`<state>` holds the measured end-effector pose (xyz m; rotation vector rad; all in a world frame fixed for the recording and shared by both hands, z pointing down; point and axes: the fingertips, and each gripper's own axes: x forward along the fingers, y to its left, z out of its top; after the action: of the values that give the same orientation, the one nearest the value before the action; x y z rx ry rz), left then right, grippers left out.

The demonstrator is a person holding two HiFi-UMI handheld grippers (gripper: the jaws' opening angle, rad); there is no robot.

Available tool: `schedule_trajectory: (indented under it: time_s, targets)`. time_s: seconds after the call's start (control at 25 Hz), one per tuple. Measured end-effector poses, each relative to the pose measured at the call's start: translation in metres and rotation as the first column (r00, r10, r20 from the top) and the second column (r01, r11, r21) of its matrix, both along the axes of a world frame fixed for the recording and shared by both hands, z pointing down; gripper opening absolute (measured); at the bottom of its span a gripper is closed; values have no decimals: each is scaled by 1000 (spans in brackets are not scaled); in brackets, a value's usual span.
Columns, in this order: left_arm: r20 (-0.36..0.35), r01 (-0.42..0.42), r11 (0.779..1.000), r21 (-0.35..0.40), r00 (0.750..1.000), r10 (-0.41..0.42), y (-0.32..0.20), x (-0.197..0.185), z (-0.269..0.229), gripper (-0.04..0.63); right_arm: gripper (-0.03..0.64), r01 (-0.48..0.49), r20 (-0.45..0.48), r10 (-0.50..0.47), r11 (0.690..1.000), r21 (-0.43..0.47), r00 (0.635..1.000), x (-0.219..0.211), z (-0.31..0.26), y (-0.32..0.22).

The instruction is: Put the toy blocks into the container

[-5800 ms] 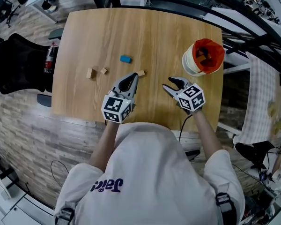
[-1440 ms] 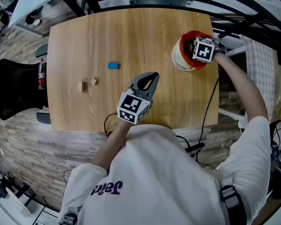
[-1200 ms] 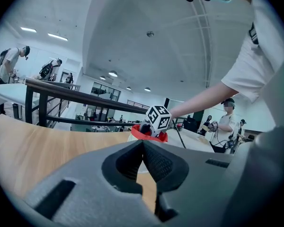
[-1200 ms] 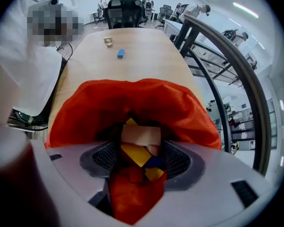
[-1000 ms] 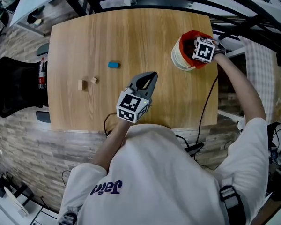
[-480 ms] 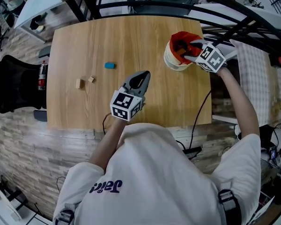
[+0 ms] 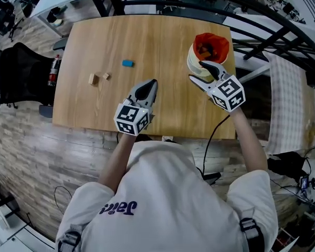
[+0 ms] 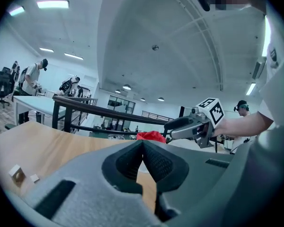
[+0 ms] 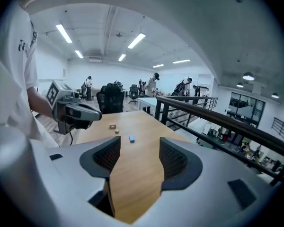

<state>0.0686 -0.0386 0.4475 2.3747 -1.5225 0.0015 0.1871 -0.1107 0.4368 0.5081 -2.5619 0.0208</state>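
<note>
Withdrawn from the container (image 7: 220, 39) since half a second ago, the right gripper (image 7: 198, 71) now hovers beside it near the table's (image 7: 168, 35) right edge, jaws apart and empty. Left gripper (image 7: 148, 86) hangs by the near edge, jaws together, empty. Blue block (image 7: 127, 63), large wooden block (image 7: 93, 79) and small wooden block (image 7: 105, 76) lie toward the left edge.

Container (image 7: 191, 63) near side partly hidden behind right claw (image 7: 196, 70), its contents an indistinct jumble, two wooden blocks (image 7: 92, 79) too small to tell shape.
</note>
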Motion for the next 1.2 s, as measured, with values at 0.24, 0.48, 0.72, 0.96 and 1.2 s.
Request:
schedule_trajectory:
  time_s: [0.24, 0.48, 0.72, 0.96, 1.2]
  targets:
    - [-4, 112, 994, -8, 994, -112, 34, -41, 9, 8, 264, 19, 135, -16, 1000, -19, 991, -63, 3, 45]
    - [2, 170, 985, -8, 985, -170, 41, -99, 20, 8, 264, 9, 205, 20, 991, -136, 979, -136, 33, 70]
    - [-10, 263, 965, -21, 965, -263, 44, -191, 27, 8, 264, 54, 179, -18, 978, -201, 984, -231, 61, 82]
    - [-7, 361, 931, -47, 932, -362, 60, -272, 42, 8, 264, 150, 104, -130, 966, -212, 986, -316, 92, 95]
    - [-31, 433, 896, -99, 899, -437, 70, -331, 64, 8, 264, 202, 40, -198, 945, -256, 979, -380, 130, 98]
